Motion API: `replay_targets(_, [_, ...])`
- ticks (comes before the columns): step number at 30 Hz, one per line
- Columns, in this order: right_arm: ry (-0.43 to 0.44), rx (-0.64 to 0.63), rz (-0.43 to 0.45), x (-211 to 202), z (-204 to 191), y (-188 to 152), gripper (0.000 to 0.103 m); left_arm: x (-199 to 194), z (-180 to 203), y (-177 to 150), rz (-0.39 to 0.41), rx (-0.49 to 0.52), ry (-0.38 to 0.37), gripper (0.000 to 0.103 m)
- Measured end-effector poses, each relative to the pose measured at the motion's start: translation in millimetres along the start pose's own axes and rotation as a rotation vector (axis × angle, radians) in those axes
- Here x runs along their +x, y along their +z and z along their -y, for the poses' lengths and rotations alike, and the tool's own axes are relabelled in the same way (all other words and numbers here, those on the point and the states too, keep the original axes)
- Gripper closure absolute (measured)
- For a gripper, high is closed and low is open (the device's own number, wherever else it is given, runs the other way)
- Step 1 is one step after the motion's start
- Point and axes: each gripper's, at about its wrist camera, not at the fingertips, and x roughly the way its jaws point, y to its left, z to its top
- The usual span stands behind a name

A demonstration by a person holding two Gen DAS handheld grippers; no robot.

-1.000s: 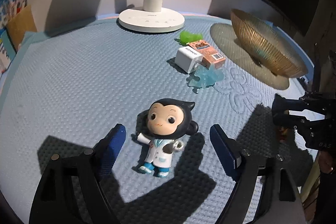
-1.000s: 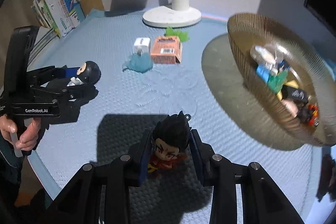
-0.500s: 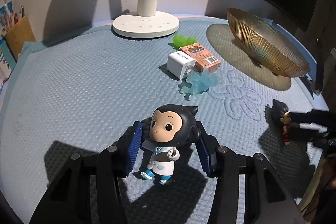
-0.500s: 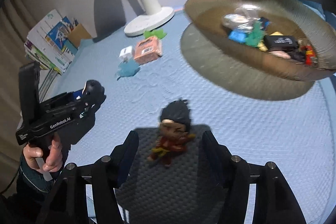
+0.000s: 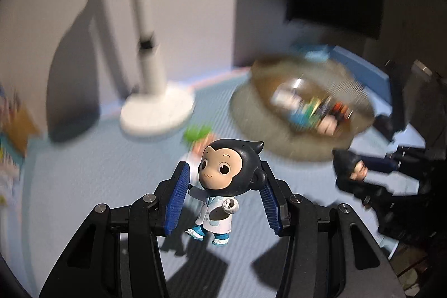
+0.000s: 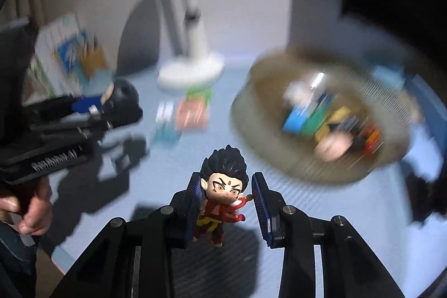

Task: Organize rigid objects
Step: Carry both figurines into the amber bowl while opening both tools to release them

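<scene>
left gripper [image 5: 225, 196] fingers clamped on the monkey doctor figurine [image 5: 223, 180], lifted above the blue surface [image 5: 83, 172]; right gripper [image 6: 227, 204] fingers clamped on the red-robed figurine [image 6: 222, 194].

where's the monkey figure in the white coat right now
The monkey figure is clamped between the left tongs, lifted off the blue mat at the centre of the left wrist view, with the gold bowl beyond it to the right.

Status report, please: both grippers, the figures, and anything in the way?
Left gripper shut on monkey figure, lifted. Right gripper shut on red-robed figure, lifted. Gold bowl ahead, partly filled. Path looks open; background blurred.
</scene>
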Motion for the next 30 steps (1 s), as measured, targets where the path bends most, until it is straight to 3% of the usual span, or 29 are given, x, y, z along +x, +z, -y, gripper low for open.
replay_targets(3, [-0.101, 0.053, 0.096, -25, 38, 36, 0.068, 0, 23, 44, 0.063, 0.042, -0.030, 0.056])
replay_targets(6, [-0.228, 0.150, 0.124, -29, 89, 64, 0.068, 18, 48, 83, 0.093, 0.062, -0.067, 0.056])
replay_targets(9, [-0.259, 0.268, 0.097, -15, 139, 82, 0.068, 57, 70, 103, 0.045, 0.052, -0.091, 0.056])
replay_targets(13, [-0.316, 0.363, -0.023, 32, 183, 82, 0.068, 124, 91, 95, -0.088, 0.053, -0.084, 0.056])
replay_targets(16, [-0.333, 0.381, -0.079, 62, 194, 74, 0.068, 152, 98, 83, -0.152, 0.043, -0.103, 0.056])
replay_targets(23, [-0.351, 0.342, -0.124, 91, 205, 73, 0.068, 168, 107, 82, -0.176, 0.047, -0.133, 0.054])
replay_targets(25, [-0.329, 0.334, -0.119, 91, 203, 75, 0.067, 161, 103, 86, -0.150, 0.033, -0.127, 0.034])
replay_targets(27, [-0.324, 0.338, -0.093, 82, 203, 77, 0.066, 144, 96, 88, -0.099, 0.015, -0.122, 0.028])
replay_targets(30, [-0.310, 0.335, -0.036, 60, 198, 77, 0.048, 113, 74, 91, -0.058, -0.021, -0.133, 0.028])
